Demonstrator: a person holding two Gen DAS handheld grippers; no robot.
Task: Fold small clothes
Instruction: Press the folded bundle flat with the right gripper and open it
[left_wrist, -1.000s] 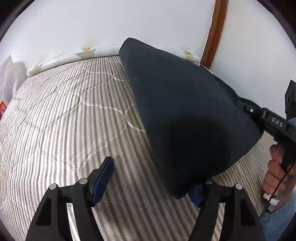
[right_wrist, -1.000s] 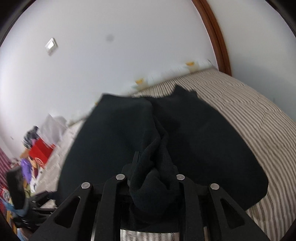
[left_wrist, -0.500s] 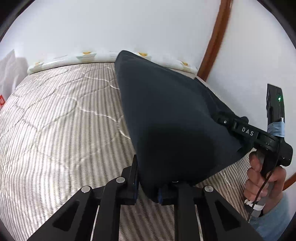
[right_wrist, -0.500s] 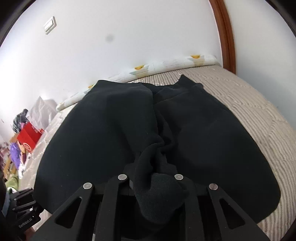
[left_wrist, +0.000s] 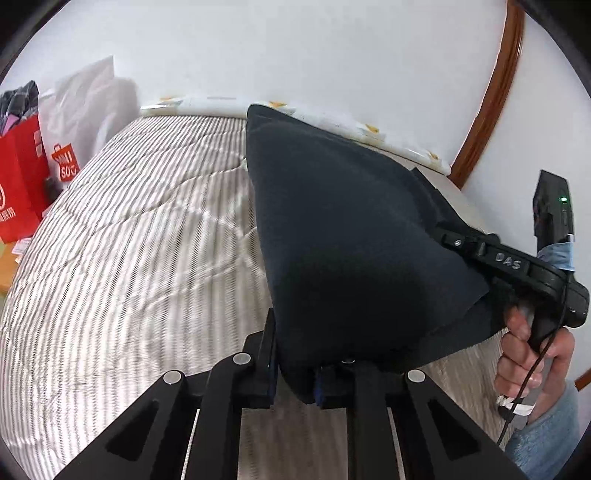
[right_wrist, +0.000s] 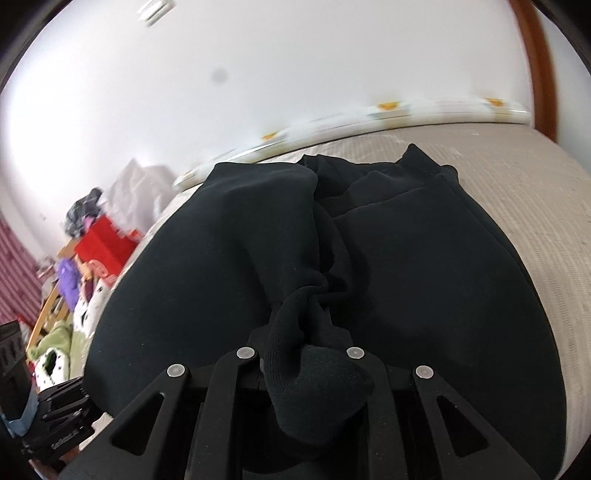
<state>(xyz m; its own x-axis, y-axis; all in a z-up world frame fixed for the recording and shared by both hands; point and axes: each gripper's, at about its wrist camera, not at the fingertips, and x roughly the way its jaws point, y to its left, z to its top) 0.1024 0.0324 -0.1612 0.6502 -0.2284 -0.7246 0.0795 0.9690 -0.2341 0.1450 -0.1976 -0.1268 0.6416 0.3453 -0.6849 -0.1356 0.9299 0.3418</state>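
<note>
A second ago the left claw (left_wrist: 295, 373) stood wide apart beside the hanging corner of the dark garment (left_wrist: 351, 251); now its jaws are clenched on that corner, so both near corners are gripped. The right claw (right_wrist: 301, 354) is clamped on a bunched, ribbed edge of the same garment (right_wrist: 424, 266), just as in the earlier frames. In the left wrist view the right-hand tool (left_wrist: 509, 266) reaches in from the side with the person's hand (left_wrist: 528, 347) round its handle. The near part of the cloth is lifted off the striped bed (left_wrist: 129, 266), while its far end, towards the patterned strip along the wall, seems to rest on the cover. My reading is that with two grips secured the cloth can now be carried over for a fold; no fold looks finished yet.

Readable writing: "DAS" in raised letters on the body of the right-hand tool; a white bag (left_wrist: 79, 122) at the bedside carries an orange logo reading "SO" with partly legible letters above it; the red bag (left_wrist: 18, 184) beside it has white characters too small to make out
</note>
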